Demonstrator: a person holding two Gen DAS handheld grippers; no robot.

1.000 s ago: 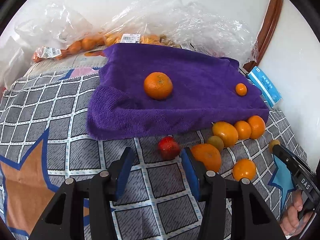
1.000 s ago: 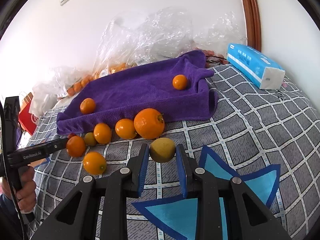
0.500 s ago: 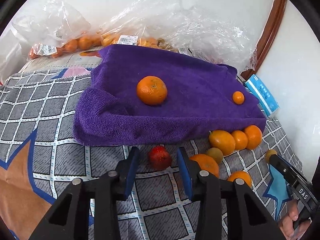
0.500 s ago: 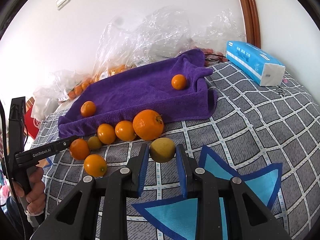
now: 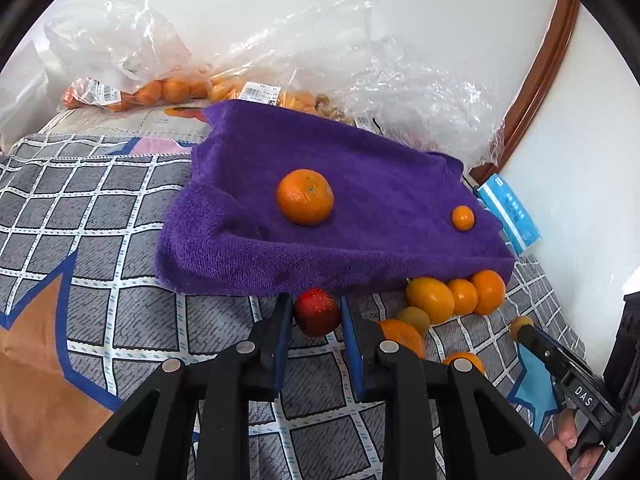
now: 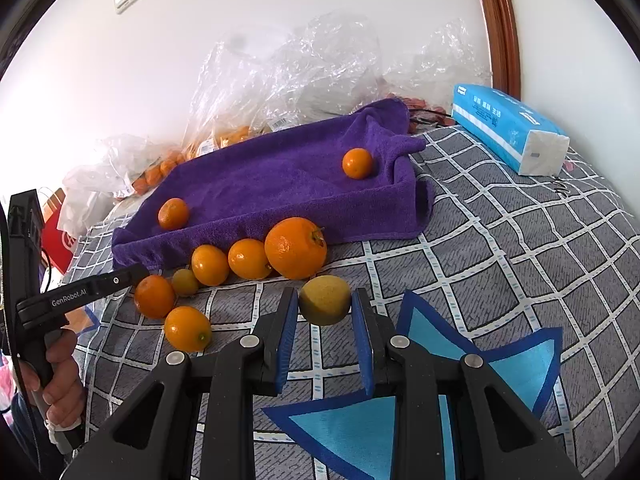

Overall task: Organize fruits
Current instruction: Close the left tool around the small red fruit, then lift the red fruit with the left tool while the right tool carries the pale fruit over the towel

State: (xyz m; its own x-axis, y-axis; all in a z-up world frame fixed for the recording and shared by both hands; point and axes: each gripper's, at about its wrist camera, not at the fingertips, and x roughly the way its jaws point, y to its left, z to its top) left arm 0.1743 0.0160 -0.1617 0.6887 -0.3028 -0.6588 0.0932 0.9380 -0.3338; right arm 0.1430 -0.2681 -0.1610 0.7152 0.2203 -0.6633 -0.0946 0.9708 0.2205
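Note:
A small red fruit (image 5: 317, 312) lies on the checked cloth just in front of the purple towel (image 5: 360, 184). My left gripper (image 5: 314, 314) is closing its jaws on this fruit, and both blue pads touch its sides. My right gripper (image 6: 325, 310) is shut on a yellow-green fruit (image 6: 325, 300) that rests on the cloth. An orange (image 5: 305, 197) and a small orange (image 5: 463, 218) sit on the towel (image 6: 272, 176). Several oranges, the largest (image 6: 295, 247), line the towel's front edge.
Clear plastic bags (image 5: 380, 76) holding more oranges are heaped against the wall behind the towel. A blue tissue pack (image 6: 508, 128) lies at the right by a wooden door frame (image 6: 496, 24). A hand (image 6: 60, 380) holds the left gripper's handle.
My left gripper moved in around the red fruit and its jaws narrowed from wide apart to touching it. The right gripper stayed still, holding the yellow-green fruit.

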